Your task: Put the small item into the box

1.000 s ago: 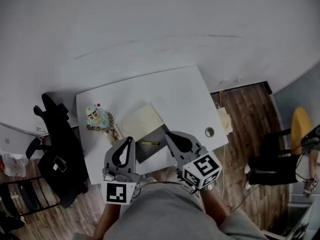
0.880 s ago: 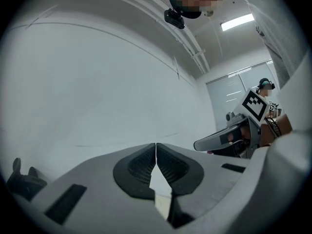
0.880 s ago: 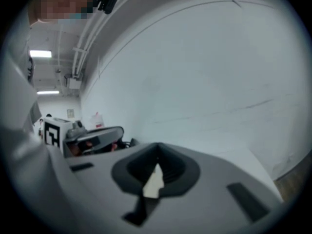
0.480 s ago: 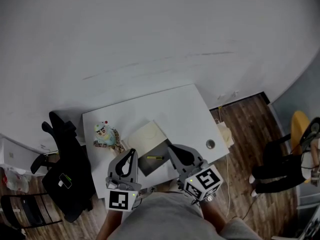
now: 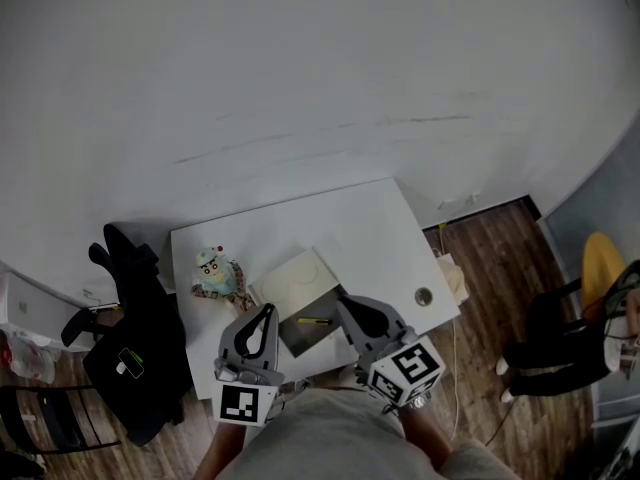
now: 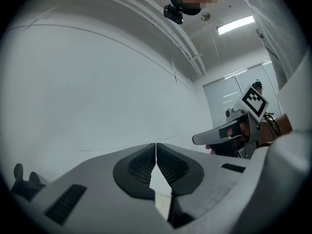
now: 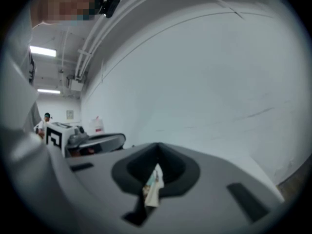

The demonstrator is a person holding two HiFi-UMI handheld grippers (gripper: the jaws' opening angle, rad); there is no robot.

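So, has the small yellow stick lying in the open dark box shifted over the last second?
No. The small yellow stick lies in the same spot in the open dark box, near its cream lid; only the camera shifted.

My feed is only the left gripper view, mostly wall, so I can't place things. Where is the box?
Observer: In the head view the box sits open on the white table. It shows between the left hand-held gripper and the right hand-held gripper.
Operator: And the small item?
Observer: A small yellow item already lies in the box's dark tray.
Operator: Are the right jaws open?
Observer: No, the right gripper view shows its jaws together.
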